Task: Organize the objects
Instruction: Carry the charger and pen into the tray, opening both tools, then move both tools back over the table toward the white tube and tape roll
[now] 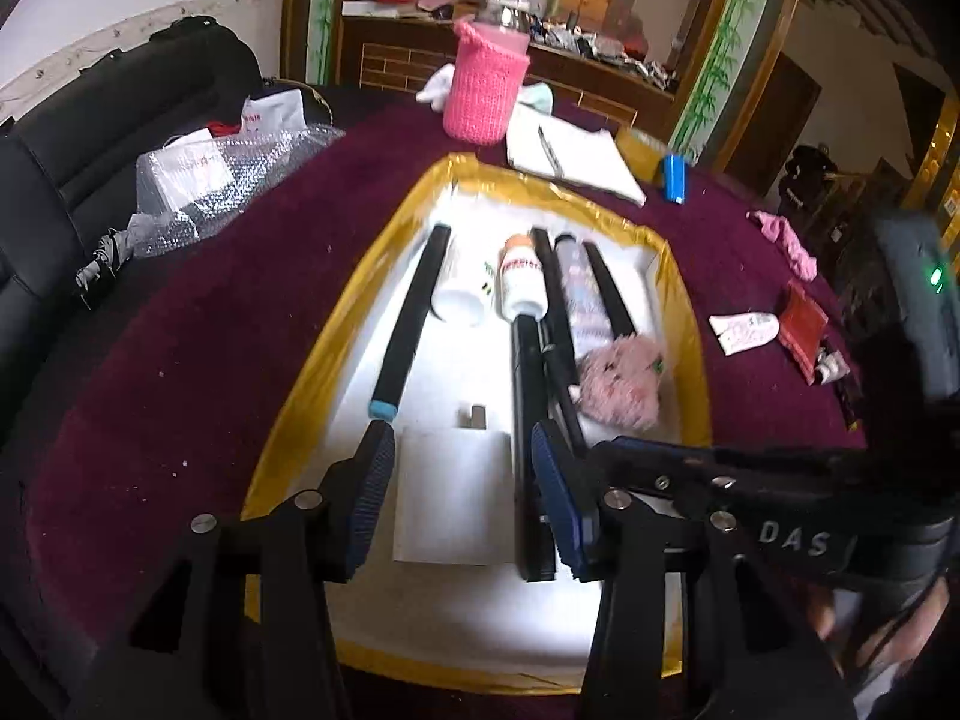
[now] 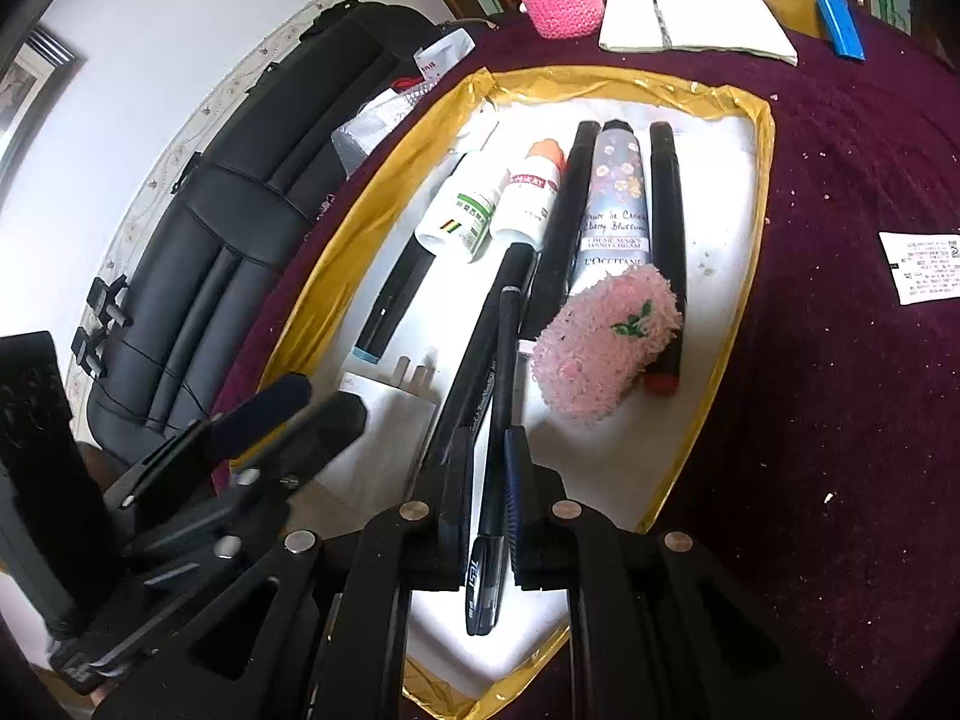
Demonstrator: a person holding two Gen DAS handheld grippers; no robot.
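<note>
The right gripper's [image 2: 489,456] fingers pinch one black pen [image 2: 495,444]; the left gripper's [image 1: 462,462] stand apart, empty. The gold-rimmed tray [image 2: 741,276] holds two white bottles, one hand-cream tube [image 2: 615,198], one pink puff [image 2: 606,342].

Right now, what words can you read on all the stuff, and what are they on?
"L'OCCITANE" and "HAND CREAM": on the flowered tube in the gold-rimmed tray.
"Cherry Blossom": same tube, in script, partly blurred.
"DAS": on the right gripper's body, seen from the left wrist camera.
Two white bottles, black pen, paper slip: print too small or blurred.
</note>
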